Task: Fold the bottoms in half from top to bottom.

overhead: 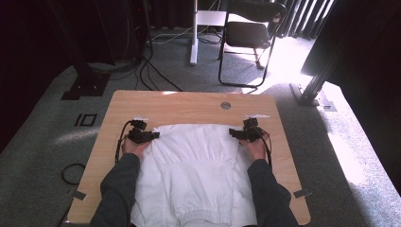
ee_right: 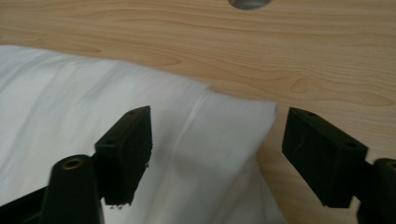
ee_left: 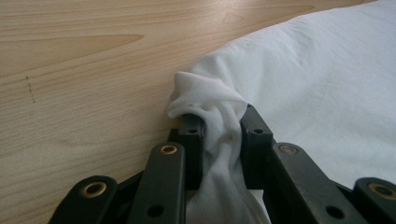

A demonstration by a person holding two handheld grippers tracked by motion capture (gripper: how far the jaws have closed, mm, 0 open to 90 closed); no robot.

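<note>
A white garment lies spread on the wooden table, its far edge toward the table's middle. My left gripper is at the garment's far left corner; in the left gripper view its jaws are shut on a bunched fold of the white cloth. My right gripper is at the far right corner. In the right gripper view its jaws stand wide apart above the garment's corner, one over the cloth and one over bare wood, not pressing on it.
A round cable hole sits in the table near its far edge. Beyond the table stand a black folding chair and a white post, with cables on the carpet. A dark ring lies on the floor at left.
</note>
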